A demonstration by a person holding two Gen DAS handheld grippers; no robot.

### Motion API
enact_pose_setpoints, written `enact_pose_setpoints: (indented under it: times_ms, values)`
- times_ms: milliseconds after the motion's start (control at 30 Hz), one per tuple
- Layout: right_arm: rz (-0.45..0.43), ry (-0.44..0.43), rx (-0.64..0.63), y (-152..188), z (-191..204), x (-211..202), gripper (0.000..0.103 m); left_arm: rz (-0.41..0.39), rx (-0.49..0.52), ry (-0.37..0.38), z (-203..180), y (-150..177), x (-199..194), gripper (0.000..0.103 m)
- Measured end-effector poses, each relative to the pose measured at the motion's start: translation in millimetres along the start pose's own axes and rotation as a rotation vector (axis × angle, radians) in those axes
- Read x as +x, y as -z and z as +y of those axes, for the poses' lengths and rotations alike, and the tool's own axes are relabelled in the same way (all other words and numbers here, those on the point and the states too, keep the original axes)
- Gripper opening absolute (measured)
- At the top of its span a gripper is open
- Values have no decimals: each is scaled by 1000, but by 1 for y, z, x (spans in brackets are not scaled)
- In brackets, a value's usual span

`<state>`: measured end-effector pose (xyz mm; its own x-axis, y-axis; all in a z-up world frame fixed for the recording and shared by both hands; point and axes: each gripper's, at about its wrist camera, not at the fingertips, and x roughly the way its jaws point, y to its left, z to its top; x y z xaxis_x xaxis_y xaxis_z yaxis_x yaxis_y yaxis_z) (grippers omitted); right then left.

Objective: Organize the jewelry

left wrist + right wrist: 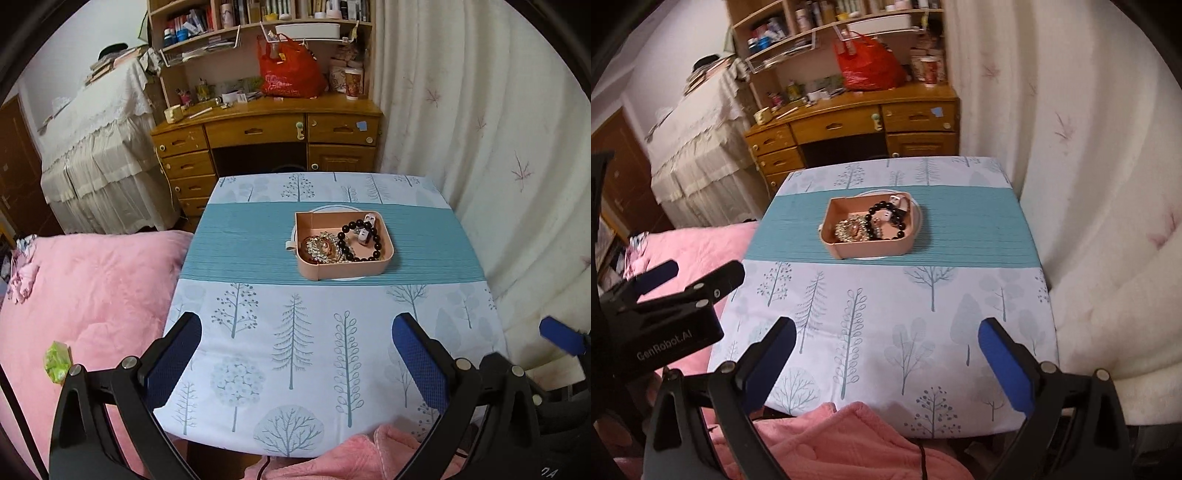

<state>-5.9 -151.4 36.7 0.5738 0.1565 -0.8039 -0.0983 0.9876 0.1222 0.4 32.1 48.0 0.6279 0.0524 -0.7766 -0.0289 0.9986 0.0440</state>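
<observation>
two hand-held grippers (295, 347) (886, 343) wide apart, empty; one pink tray (347, 267), one black bead bracelet (364, 242).

The table (295, 350) is being viewed from its near edge by both wrist cameras, facing forward and downward, set well back. The pink tray (343, 271) and the desk (857, 107) beyond are being shared, the right view being angled from further right.

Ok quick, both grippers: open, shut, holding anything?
Left gripper: open, holding nothing, over the near part of the table.
Right gripper: open, holding nothing; jewelry sits in the tray.
</observation>
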Motion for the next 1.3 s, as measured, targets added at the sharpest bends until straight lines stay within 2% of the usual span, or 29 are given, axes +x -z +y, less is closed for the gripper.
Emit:
enact_pose_setpoints:
  times_ms: [433, 1300]
  values:
    - [-7, -15, -8, 2, 12, 1, 101, -27, -7, -16, 13, 2, -9, 102]
    - [27, -11, 2, 1, 11, 9, 102, 4, -5, 4, 15, 1, 0, 102]
